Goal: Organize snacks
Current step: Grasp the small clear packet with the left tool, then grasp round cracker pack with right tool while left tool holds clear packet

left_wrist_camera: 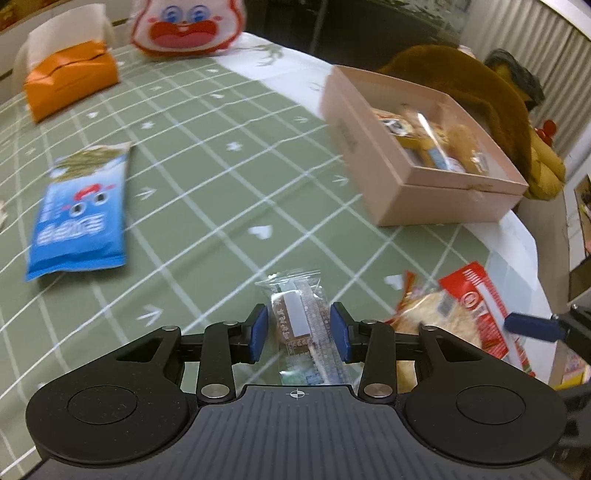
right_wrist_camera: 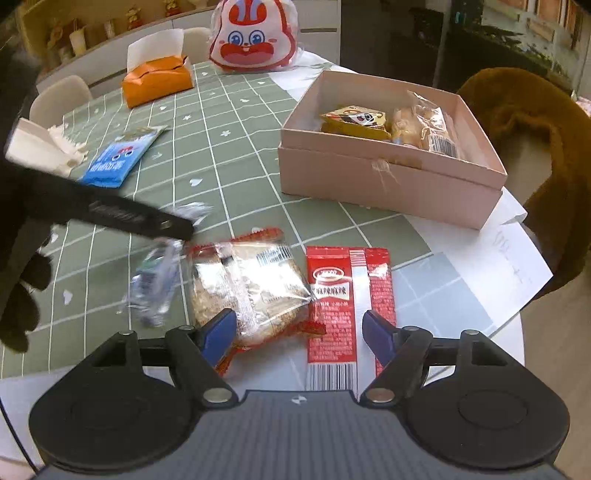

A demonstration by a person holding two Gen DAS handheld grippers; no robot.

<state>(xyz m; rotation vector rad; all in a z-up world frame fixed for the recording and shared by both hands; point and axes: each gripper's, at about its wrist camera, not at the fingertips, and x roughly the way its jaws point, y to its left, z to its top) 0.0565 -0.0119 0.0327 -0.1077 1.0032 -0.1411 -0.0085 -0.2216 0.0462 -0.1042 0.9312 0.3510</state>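
The left gripper (left_wrist_camera: 298, 328) straddles a clear-wrapped biscuit (left_wrist_camera: 295, 321) on the green tablecloth (left_wrist_camera: 207, 184), fingers released. The right gripper (right_wrist_camera: 300, 330), also released, spans a rice cracker pack (right_wrist_camera: 247, 288) and a red sachet (right_wrist_camera: 349, 295) — closing may pinch both. Crinkly film could slip short of the pink box (right_wrist_camera: 388, 177).

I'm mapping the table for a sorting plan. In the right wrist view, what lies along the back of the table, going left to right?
Orange tissue box → rabbit-face bag → pink box, open, with snacks inside.
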